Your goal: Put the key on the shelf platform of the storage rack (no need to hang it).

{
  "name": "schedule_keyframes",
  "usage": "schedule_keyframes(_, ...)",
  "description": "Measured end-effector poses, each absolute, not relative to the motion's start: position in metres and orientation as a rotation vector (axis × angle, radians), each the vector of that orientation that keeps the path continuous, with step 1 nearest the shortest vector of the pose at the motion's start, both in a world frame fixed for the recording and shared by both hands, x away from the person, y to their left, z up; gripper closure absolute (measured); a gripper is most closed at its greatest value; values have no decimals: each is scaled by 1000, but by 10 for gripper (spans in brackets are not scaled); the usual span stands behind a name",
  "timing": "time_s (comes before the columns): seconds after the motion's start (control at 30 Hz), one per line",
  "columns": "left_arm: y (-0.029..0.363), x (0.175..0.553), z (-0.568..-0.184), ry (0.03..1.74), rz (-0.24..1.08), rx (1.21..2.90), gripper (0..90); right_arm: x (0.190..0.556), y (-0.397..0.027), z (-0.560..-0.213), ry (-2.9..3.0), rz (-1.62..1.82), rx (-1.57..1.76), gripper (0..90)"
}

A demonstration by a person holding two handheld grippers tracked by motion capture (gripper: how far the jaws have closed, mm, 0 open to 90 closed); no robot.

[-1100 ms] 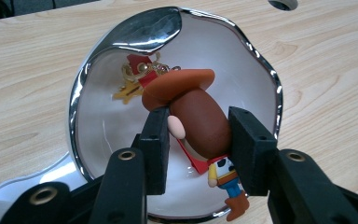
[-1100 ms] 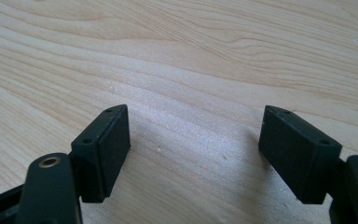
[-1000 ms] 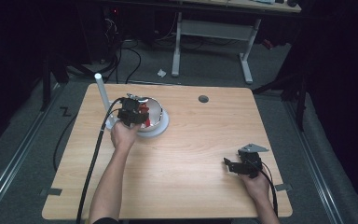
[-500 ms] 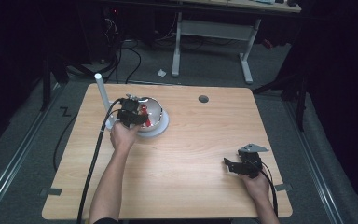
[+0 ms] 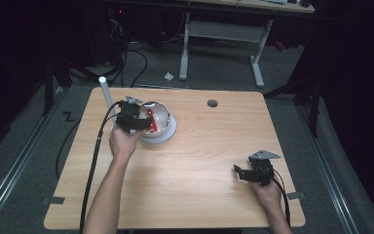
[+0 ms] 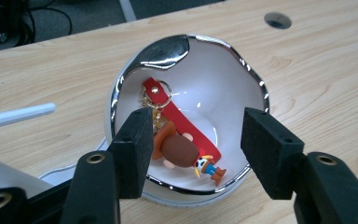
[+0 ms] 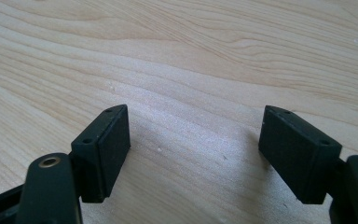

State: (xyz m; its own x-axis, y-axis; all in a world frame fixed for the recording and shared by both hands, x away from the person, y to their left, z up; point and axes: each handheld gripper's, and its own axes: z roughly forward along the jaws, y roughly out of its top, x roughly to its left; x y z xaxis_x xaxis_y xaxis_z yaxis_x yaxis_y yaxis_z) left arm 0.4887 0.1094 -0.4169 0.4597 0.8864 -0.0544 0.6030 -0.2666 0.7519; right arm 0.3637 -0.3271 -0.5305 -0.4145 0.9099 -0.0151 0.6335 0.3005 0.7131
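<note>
Left gripper view looks straight down on a small rubber figure keychain with a brown head and a red strap (image 6: 179,140) lying in the bottom of a white bowl with a wavy silver rim (image 6: 242,93). The strap's long axis runs from the far-left brass ring down toward the near-right, slanting across the gap between the two jaws. The left claw (image 6: 196,151) hangs just above the bowl with its jaws apart and nothing between them; the figure's head sits just beside the left jaw, so the opening seems off-centre to the right of it. A grasp would, I judge, call for a straight descent, and the bowl's near rim stands closest in the way. High view shows the bowl on a pale round base at the far left of the wooden desk (image 5: 199,161), with a white upright post (image 5: 105,92) to its left. The right claw (image 5: 240,174) rests well apart at the near right, jaws spread over bare wood
</note>
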Motion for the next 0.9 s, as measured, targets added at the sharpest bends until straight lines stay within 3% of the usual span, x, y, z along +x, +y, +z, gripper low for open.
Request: schedule_keyframes(0.9, 147, 455, -397, 1234, 520, 1878, 450, 364, -327, -530, 2155, 891, 1377, 247)
